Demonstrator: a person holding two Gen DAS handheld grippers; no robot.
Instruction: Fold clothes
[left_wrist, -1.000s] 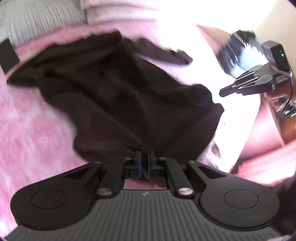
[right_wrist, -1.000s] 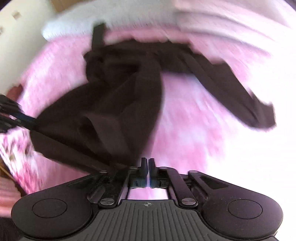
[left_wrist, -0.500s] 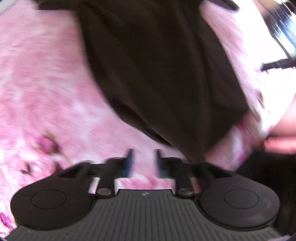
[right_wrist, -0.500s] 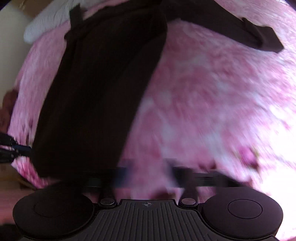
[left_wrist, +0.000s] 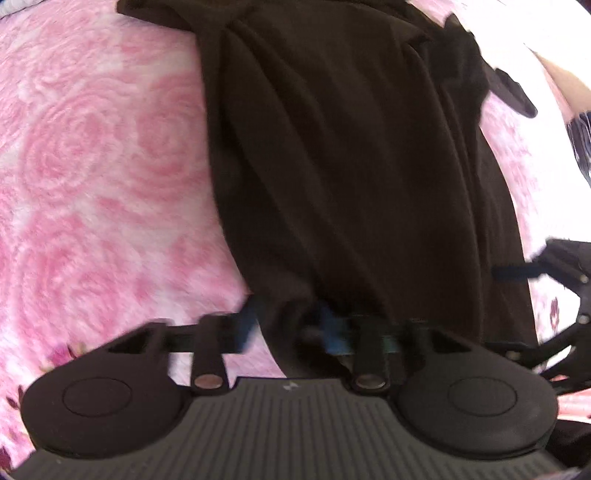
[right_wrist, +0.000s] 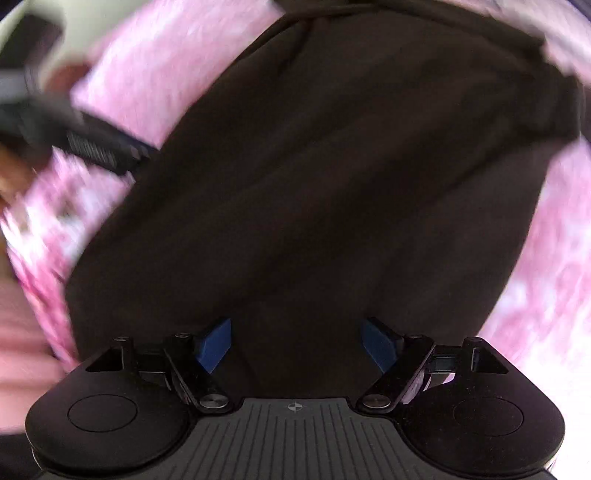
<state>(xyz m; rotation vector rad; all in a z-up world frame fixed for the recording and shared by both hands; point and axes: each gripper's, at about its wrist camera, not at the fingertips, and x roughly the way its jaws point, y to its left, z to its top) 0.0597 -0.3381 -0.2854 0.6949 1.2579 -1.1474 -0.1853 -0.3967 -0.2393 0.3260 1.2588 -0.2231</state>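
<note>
- Garment, dark brown and soft, lies spread lengthwise on a pink rose-patterned blanket; the left wrist view shows long folds running along it and a narrow dark strip trailing off its far right side.
- Left tongs sit at the garment's near edge, the blue-tipped fingers blurred; they stand apart with cloth bunched between them, and whether they touch it I cannot tell.
- Right tongs are spread wide, the blue pads clear and sharp, with the dark cloth filling the gap beyond them; nothing is pinched between them.
- Only the left wrist view gives the blanket's rose pattern crisply, and small dark-red flower prints near its lower left edge.
- Only the left wrist view shows the other tool's black linkage at the right edge, beside the garment's right border.
- Only the right wrist view shows the left tool's ribbed body entering from the upper left, its tip at the garment's left edge; this part is heavily smeared.
- The right wrist view is blurred around the rim, so the blanket reads there only as pink and white streaks on both sides of the cloth.
</note>
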